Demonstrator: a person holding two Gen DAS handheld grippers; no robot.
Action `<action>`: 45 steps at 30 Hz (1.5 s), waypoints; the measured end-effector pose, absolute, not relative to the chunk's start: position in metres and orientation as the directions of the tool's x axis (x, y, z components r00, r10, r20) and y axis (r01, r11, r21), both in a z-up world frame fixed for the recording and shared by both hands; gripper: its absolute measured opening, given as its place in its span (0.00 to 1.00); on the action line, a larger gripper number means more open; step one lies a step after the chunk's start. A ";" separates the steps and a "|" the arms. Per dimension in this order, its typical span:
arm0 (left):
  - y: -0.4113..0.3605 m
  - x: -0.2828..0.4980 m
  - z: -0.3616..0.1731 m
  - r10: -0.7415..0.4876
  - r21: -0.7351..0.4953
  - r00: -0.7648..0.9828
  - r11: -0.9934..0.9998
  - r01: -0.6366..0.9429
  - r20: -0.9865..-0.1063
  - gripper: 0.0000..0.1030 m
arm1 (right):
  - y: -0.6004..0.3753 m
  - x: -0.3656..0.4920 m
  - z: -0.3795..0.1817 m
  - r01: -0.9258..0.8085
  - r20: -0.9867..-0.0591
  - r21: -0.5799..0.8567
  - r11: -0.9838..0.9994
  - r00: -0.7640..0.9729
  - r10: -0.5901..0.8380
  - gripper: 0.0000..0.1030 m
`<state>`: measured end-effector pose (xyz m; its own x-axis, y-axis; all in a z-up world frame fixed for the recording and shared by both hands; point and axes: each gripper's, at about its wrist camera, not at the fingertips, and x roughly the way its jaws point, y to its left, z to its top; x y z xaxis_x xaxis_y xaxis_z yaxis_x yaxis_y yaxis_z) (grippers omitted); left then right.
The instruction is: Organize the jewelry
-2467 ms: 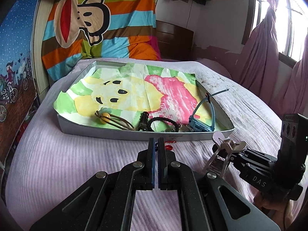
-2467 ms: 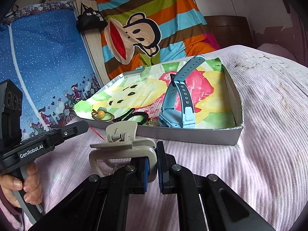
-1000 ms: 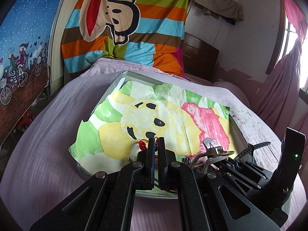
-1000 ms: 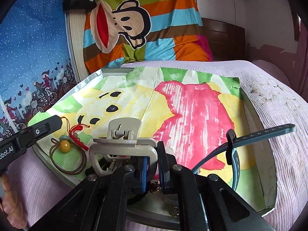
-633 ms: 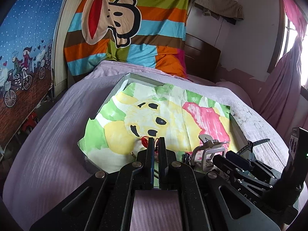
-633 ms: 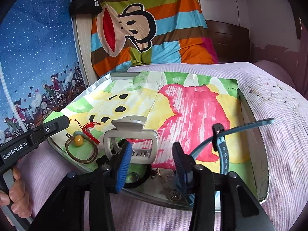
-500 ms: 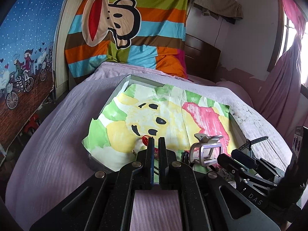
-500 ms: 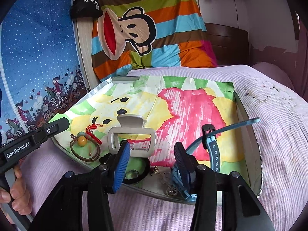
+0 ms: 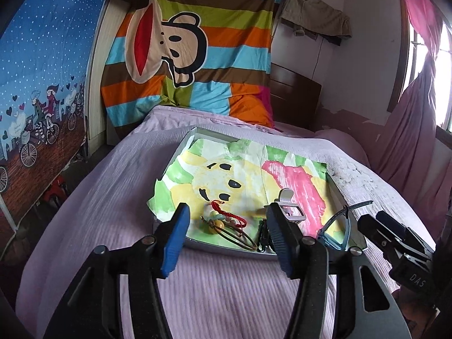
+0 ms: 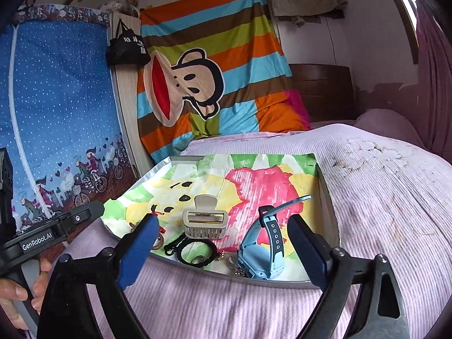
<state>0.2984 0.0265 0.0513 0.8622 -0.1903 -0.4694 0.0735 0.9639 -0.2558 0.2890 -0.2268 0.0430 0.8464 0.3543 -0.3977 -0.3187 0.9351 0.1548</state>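
A shallow grey tray (image 9: pixel 226 250) lined with bright painted paper lies on the bed. My left gripper (image 9: pixel 228 212) hovers before its near edge, jaws opening, nothing between them. Just beyond lie a red cord bracelet (image 9: pixel 226 214) and a yellow bead on brown hoops (image 9: pixel 219 226). My right gripper (image 10: pixel 222 223) is also opening, wide apart and empty. A beige claw clip (image 10: pixel 204 220) stands in the tray (image 10: pixel 254 278) past it, beside a blue watch (image 10: pixel 262 251) and a black hair tie (image 10: pixel 196 250). A hand (image 10: pixel 17 293) holds the left gripper's handle.
The bed has a pale purple ribbed cover (image 9: pixel 226 296). A striped monkey blanket (image 9: pixel 183 56) hangs at its head, a blue curtain (image 10: pixel 56 99) stands on the left and pink curtains (image 9: pixel 409 141) on the right. Small metal charms (image 10: pixel 234 267) lie by the watch.
Both grippers went from shut to open. The red cord and the claw clip now rest in the tray, let go. Both grippers have drawn back and up from the tray.
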 end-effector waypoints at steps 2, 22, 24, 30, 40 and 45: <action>0.025 0.289 0.055 -0.200 -0.262 0.865 0.961 0.083 -0.460 0.56 | -0.233 0.282 0.045 -0.317 -0.383 0.173 0.932 0.850 0.361 0.96; 0.009 0.177 0.101 -0.124 -0.179 0.934 0.982 0.066 -0.334 0.92 | -0.259 0.190 0.075 -0.301 -0.270 0.194 0.934 0.898 0.346 1.00; 0.009 0.165 0.103 -0.119 -0.172 0.938 0.983 0.066 -0.324 0.92 | -0.260 0.179 0.076 -0.304 -0.266 0.188 0.934 0.900 0.346 1.00; 0.008 0.128 0.103 -0.110 -0.163 0.947 0.985 0.063 -0.303 0.92 | -0.259 0.146 0.077 -0.313 -0.249 0.166 0.935 0.904 0.347 1.00; 0.008 0.077 0.093 -0.103 -0.162 0.949 0.985 0.056 -0.296 0.92 | -0.253 0.100 0.068 -0.324 -0.247 0.129 0.937 0.905 0.347 1.00; 0.012 0.059 0.083 -0.092 -0.160 0.950 0.986 0.046 -0.297 0.93 | -0.252 0.085 0.059 -0.322 -0.253 0.126 0.938 0.904 0.344 1.00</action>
<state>0.0591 0.0123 0.0831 0.9503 -0.0924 -0.2974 0.0457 0.9860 -0.1603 0.0847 -0.2523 0.0591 0.9040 0.3444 -0.2532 -0.3222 0.9383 0.1260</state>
